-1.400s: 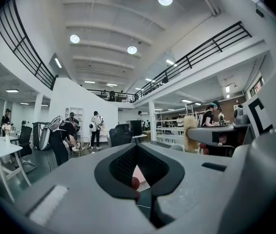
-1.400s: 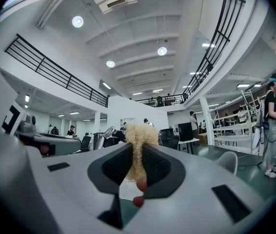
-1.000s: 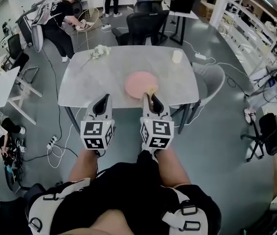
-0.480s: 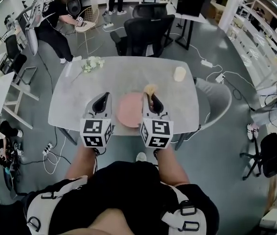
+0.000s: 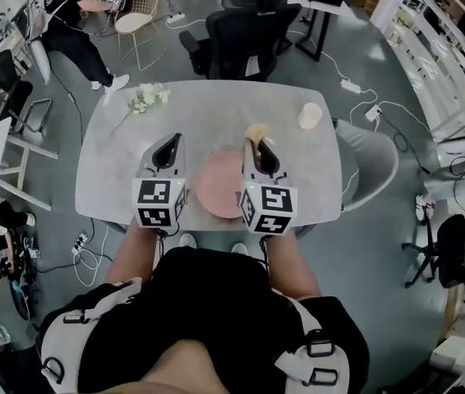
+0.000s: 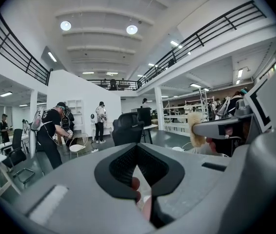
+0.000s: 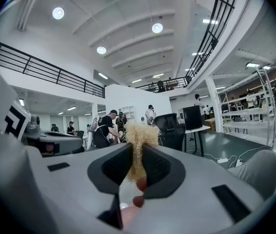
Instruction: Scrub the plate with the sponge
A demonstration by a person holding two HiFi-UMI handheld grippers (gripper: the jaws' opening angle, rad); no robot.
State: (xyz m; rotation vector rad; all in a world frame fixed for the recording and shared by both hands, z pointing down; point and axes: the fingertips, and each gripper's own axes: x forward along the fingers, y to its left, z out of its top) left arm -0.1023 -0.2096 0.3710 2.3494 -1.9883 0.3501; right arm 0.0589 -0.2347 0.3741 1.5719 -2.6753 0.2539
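Observation:
A round pink plate (image 5: 218, 187) lies on the grey table (image 5: 117, 154) near its front edge. My right gripper (image 5: 255, 140) hangs over the plate's right side, shut on a frayed yellow sponge (image 5: 255, 130) that sticks out past the fingertips. The right gripper view shows the sponge (image 7: 138, 139) pinched between the dark pads, jaws pointing level across the room. My left gripper (image 5: 172, 144) hovers just left of the plate, shut with nothing in it; its tips (image 6: 136, 146) meet. From the left gripper view the sponge (image 6: 195, 128) shows at the right.
A cream cup (image 5: 309, 115) stands at the table's back right and a white flower sprig (image 5: 145, 98) lies at the back left. A black office chair (image 5: 245, 35) is behind the table, a grey chair (image 5: 374, 164) to its right. People stand far off.
The person has stepped up to the table. Both grippers moved from the table's front edge to over it, either side of the plate, the sponge still held.

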